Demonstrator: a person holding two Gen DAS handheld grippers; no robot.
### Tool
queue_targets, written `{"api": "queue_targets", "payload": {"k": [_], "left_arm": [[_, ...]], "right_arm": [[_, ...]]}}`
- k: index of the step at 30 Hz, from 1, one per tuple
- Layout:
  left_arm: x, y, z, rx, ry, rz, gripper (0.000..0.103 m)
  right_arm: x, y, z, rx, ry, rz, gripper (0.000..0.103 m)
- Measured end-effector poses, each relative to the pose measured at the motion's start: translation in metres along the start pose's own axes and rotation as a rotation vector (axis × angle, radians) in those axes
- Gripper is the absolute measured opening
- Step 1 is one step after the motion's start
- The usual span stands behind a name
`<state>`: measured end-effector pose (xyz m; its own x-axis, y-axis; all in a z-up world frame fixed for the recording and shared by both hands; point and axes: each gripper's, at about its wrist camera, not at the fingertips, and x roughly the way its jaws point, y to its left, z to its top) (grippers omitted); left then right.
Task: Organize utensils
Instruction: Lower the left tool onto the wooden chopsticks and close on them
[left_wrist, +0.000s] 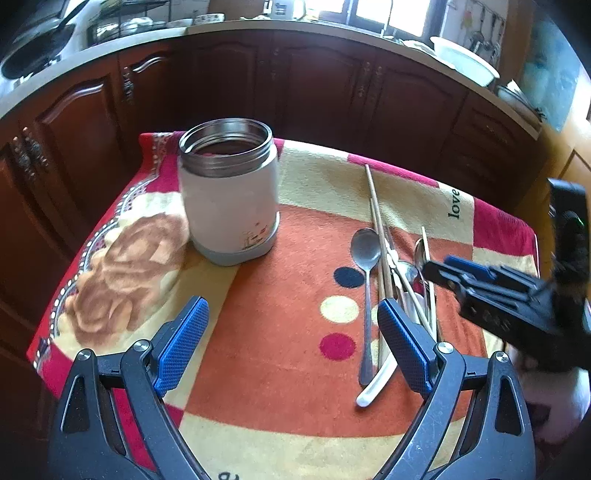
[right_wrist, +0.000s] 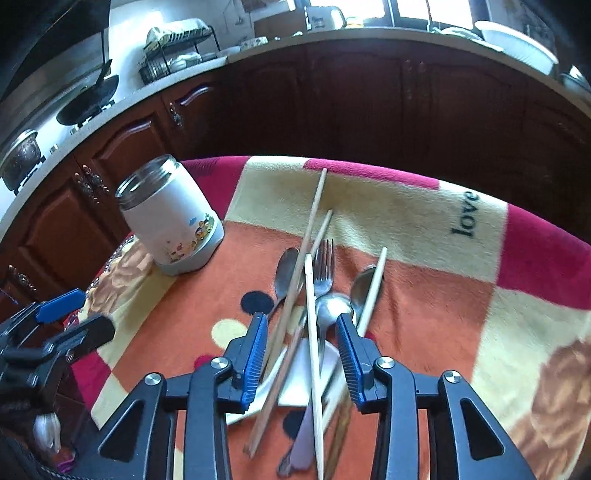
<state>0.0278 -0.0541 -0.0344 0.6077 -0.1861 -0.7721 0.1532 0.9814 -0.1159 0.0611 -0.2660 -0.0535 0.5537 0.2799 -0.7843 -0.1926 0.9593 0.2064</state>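
We see bare patterned blanket (left_wrist: 280, 332) at frame centre, between the white steel-rimmed jar (left_wrist: 229, 199) upper left and the piled cutlery (left_wrist: 391, 280) right.

Fuzzy cloth blanket (left_wrist: 280, 369); shiny metal spoon (left_wrist: 365, 258); chopsticks (right_wrist: 314, 229) probably matt wood.

Beside the one white jar (right_wrist: 171, 218) lie four chopsticks (right_wrist: 309, 236), three metal spoons (right_wrist: 286, 271), one fork (right_wrist: 324, 267) and one white spoon (left_wrist: 376, 384).
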Motion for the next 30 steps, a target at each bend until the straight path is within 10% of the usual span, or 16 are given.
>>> {"api": "queue_targets", "payload": {"k": [20,30], "left_arm": [[0.117,-0.058,0.099,-0.01,0.161,-0.175,0.092],[0.178,-0.083,0.117,0.035,0.257,-0.173,0.05]], "right_arm": [[0.036,-0.085,0.014,0.239,0.04,0.075,0.036],[0.058,-0.079,0.01,0.217,0.104,0.118,0.01]]}}
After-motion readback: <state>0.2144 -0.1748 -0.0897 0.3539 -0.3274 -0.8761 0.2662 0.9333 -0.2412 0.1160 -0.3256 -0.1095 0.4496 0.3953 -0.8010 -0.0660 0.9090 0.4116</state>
